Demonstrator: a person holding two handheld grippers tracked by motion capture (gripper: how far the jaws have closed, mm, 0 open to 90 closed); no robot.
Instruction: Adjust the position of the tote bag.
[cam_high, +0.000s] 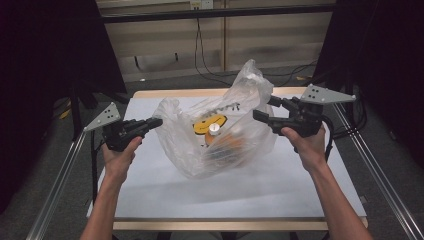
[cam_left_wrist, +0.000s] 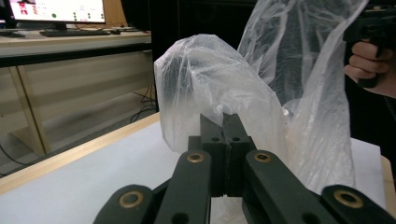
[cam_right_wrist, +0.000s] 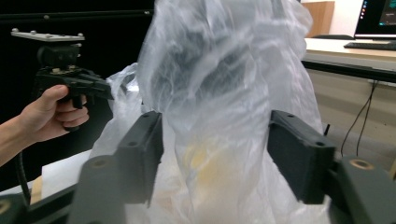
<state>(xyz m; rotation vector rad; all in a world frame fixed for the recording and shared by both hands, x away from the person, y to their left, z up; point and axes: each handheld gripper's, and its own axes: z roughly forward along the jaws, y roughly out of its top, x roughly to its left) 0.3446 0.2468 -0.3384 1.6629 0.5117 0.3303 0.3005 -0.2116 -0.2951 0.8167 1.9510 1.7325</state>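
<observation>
A clear plastic bag (cam_high: 220, 145) stands on the white table top (cam_high: 150, 190), with a yellow-and-orange printed pack and a white cap (cam_high: 213, 128) inside it. My left gripper (cam_high: 159, 121) is shut on the bag's left edge; in the left gripper view its jaws meet (cam_left_wrist: 223, 119) with the film (cam_left_wrist: 215, 84) bunched at their tips. My right gripper (cam_high: 263, 108) is at the bag's right top, jaws apart. In the right gripper view the bag's upper part (cam_right_wrist: 224, 70) rises between the open jaws (cam_right_wrist: 215, 154), and the pads do not press on it.
The table has a wooden rim (cam_high: 200, 93) and metal rails (cam_high: 370, 165) along both sides. Cables (cam_high: 200, 55) hang behind the far edge. A desk with a monitor (cam_left_wrist: 56, 9) stands farther off. Dark curtains (cam_high: 45, 60) flank the table.
</observation>
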